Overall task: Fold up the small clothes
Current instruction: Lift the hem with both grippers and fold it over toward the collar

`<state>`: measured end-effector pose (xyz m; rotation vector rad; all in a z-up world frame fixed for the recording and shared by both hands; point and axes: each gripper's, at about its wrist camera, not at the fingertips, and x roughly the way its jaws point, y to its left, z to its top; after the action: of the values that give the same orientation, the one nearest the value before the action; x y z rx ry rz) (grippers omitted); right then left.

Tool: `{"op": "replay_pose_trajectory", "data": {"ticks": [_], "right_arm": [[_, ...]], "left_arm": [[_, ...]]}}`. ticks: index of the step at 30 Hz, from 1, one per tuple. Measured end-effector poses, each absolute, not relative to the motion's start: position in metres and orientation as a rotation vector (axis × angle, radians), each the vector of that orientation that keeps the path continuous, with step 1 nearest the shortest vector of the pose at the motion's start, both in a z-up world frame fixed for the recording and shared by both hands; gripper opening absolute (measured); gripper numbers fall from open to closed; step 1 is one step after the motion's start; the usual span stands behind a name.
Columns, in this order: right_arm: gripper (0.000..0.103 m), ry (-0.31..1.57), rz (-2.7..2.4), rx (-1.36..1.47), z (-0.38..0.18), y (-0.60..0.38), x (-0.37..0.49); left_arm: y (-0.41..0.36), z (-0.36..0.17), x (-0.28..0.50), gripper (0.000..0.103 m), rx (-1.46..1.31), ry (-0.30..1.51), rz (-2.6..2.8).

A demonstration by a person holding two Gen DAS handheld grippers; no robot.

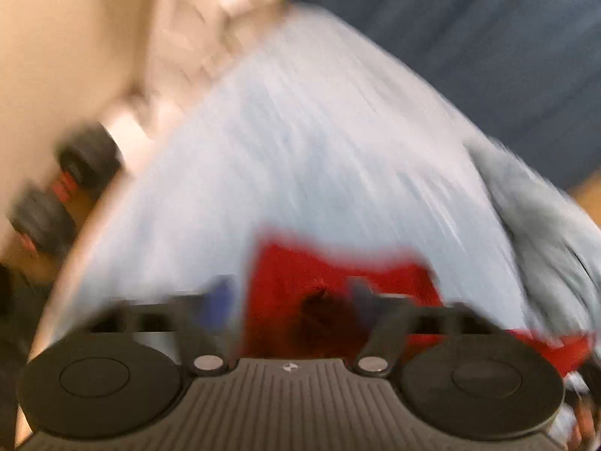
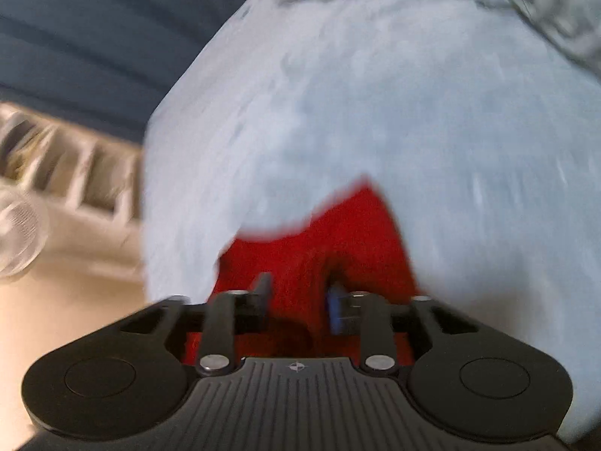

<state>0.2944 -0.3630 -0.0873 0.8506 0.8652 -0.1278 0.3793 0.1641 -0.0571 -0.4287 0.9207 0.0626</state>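
Observation:
Both views are blurred by motion. A small red garment (image 1: 323, 282) lies on a pale blue cloth surface (image 1: 300, 150). In the left wrist view my left gripper (image 1: 293, 297) has its fingers set wide apart on either side of a bunch of the red cloth, and I cannot tell if they grip it. In the right wrist view the red garment (image 2: 330, 233) fills the space between the fingers of my right gripper (image 2: 300, 297), which stand closer together with red cloth between them.
A grey garment (image 1: 544, 218) lies bunched at the right edge of the blue surface, and it also shows in the right wrist view (image 2: 544, 7). A black and red dumbbell (image 1: 64, 188) lies on the floor at left. A dark blue sofa (image 1: 469, 37) is behind.

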Motion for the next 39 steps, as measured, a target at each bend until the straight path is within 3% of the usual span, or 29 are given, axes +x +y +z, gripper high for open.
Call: {"op": "replay_pose_trajectory", "data": {"ticks": [4, 11, 17, 18, 19, 20, 21, 30, 37, 39], "right_arm": [[0.063, 0.773, -0.084, 0.808, -0.115, -0.374, 0.295], [0.064, 0.812, -0.094, 0.554, -0.178, -0.353, 0.285], [0.064, 0.862, -0.101, 0.374, -0.196, -0.325, 0.314], [0.06, 0.872, -0.107, 0.358, -0.199, -0.322, 0.317], [0.05, 0.865, -0.087, 0.356, -0.199, -0.322, 0.317], [0.018, 0.845, -0.09, 0.341, -0.195, -0.321, 0.314], [0.012, 0.812, -0.093, 0.326, -0.19, -0.321, 0.309], [0.01, 0.516, -0.024, 0.479, -0.113, -0.345, 0.264], [0.011, 0.784, -0.187, 0.501, -0.21, -0.362, 0.321], [0.012, 0.776, -0.192, 0.53, -0.228, -0.366, 0.321]], "left_arm": [[0.177, -0.07, 0.399, 0.094, -0.414, 0.877, 0.077], [0.143, -0.153, 0.373, 0.094, -0.184, 0.982, 0.014], [0.097, -0.18, 0.382, 0.093, 0.079, 0.99, -0.02], [0.094, -0.179, 0.381, 0.087, 0.09, 0.961, -0.016], [0.095, -0.176, 0.379, 0.042, 0.078, 0.919, -0.021], [0.097, -0.172, 0.38, 0.013, 0.051, 0.923, -0.03], [0.105, -0.166, 0.378, 0.011, -0.005, 0.919, -0.025], [0.172, -0.103, 0.358, 0.008, -0.234, 0.738, -0.066], [0.157, -0.187, 0.428, 0.008, -0.107, 0.945, 0.046], [0.156, -0.201, 0.436, 0.009, -0.109, 0.957, 0.068]]}}
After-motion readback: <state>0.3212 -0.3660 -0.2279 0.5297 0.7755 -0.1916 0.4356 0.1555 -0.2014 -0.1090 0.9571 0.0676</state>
